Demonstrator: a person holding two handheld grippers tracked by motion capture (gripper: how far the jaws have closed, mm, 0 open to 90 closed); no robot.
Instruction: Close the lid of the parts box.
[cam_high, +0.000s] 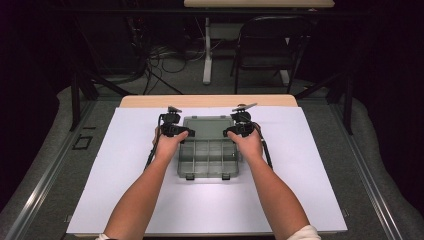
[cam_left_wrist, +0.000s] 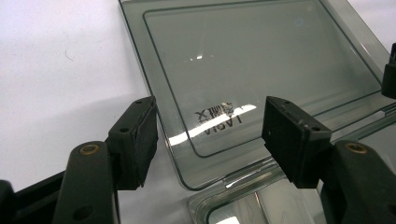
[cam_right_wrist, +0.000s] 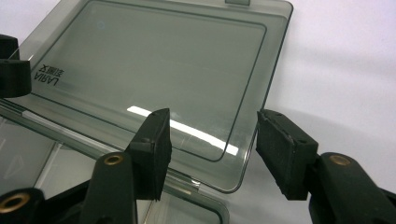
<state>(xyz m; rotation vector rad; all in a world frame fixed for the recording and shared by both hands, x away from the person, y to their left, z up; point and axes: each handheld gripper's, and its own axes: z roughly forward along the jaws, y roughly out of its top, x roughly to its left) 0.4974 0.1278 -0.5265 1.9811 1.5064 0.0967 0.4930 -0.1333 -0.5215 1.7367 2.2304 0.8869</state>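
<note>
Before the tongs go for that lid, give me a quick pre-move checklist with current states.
1. Organizer box lid fully open, lying flat on the table: ok.
2. Left tongs open, jaws straddling the lid's near corner by the hinge: ok.
3. Right tongs open, jaws straddling the lid's other hinge-side corner: ok.
4. Both tongs level with each other at the lid's two sides in the high view: ok.
5. Pads touching the lid edge: cannot tell.
6. Compartments of the box free of loose parts: cannot tell; the high view is too small to show this.
</note>
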